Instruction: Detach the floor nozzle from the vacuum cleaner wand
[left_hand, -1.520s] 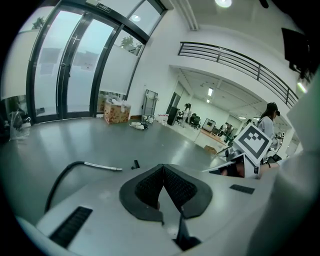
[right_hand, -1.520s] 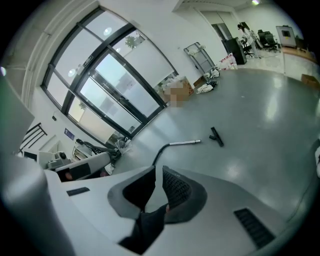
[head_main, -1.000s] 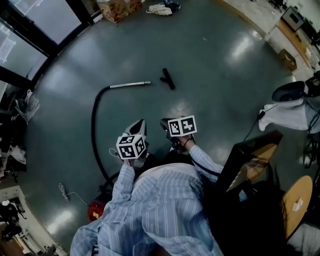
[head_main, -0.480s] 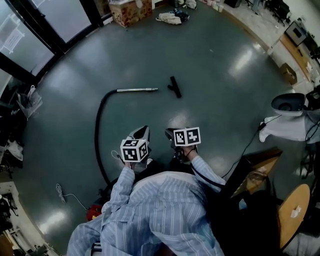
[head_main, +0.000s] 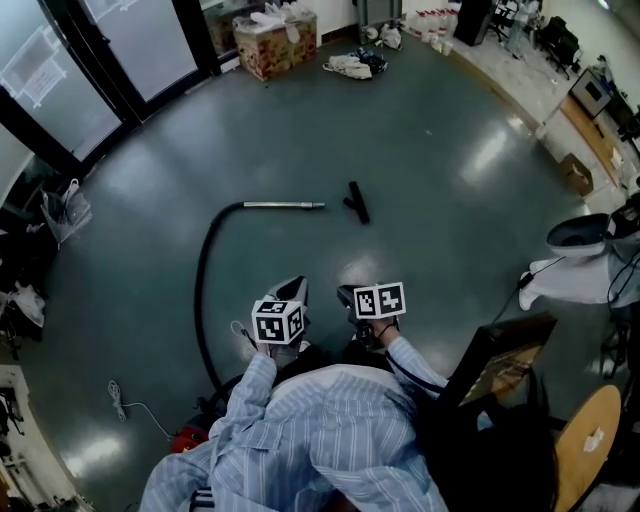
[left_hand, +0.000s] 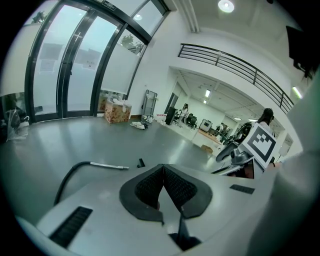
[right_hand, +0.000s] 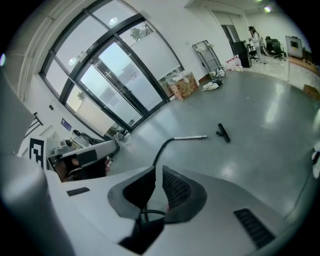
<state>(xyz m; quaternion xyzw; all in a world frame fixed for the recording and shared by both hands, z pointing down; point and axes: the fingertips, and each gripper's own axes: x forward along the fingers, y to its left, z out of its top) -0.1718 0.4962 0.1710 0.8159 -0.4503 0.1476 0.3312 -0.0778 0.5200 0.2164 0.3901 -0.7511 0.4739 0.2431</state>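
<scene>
The silver vacuum wand (head_main: 285, 205) lies on the grey floor at the end of a curved black hose (head_main: 203, 280). The black floor nozzle (head_main: 355, 202) lies just right of the wand's tip, apart from it. Both grippers are held near the person's chest, well short of them. My left gripper (head_main: 293, 290) is shut with nothing in it, and its pads (left_hand: 175, 185) meet. My right gripper (head_main: 347, 297) holds nothing, and a narrow gap shows between its pads (right_hand: 175, 187). The right gripper view shows the wand (right_hand: 190, 137) and nozzle (right_hand: 223, 133) far ahead.
The red vacuum body (head_main: 190, 437) sits behind the person on the left, with a white cord (head_main: 130, 400) near it. A cardboard box (head_main: 275, 40) and rags (head_main: 355, 65) lie at the far wall. A dark stand (head_main: 500, 360) and a round wooden table (head_main: 590, 430) are on the right.
Wand and nozzle sit lower in the head view than before. Both grippers have also slid lower in the picture. Their jaws stand as they did.
</scene>
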